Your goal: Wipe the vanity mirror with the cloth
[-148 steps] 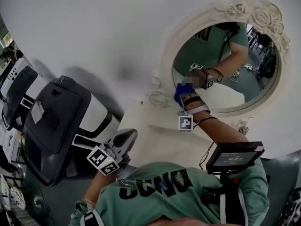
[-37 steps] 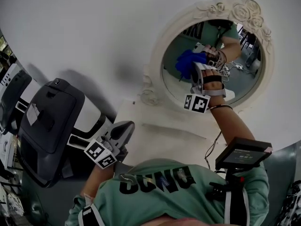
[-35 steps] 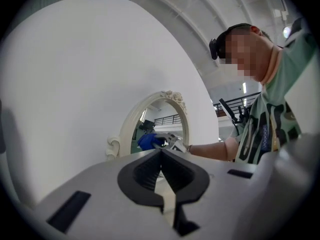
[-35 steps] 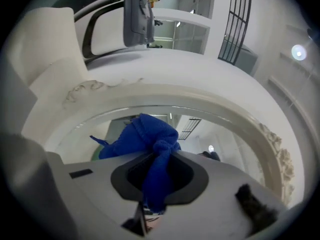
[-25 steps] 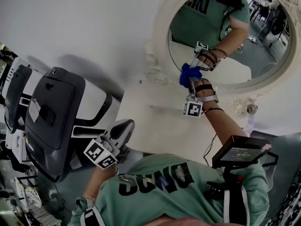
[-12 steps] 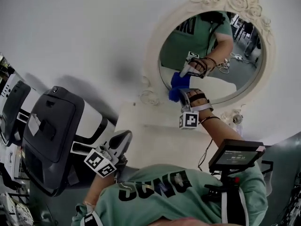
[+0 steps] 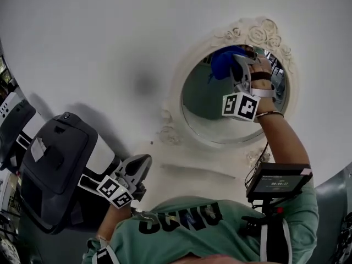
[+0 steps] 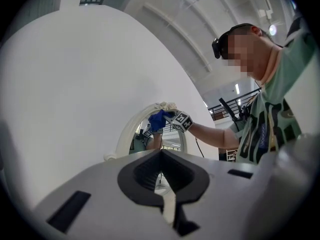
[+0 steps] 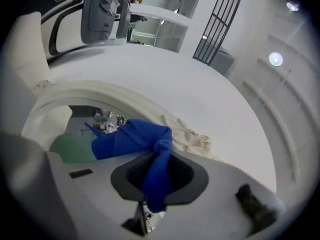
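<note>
Right tongs, arm raised, press cloth to mirror.

cloth hides right gripper jaws, head view | mirror right side behind forearm | grey machine cut off left

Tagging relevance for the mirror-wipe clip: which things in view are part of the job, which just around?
In the job: vanity mirror; blue cloth; right gripper, jaws shut on the cloth.
Just around: left gripper, jaws shut, empty; grey chair-like unit; small screen at the person's chest.
</note>
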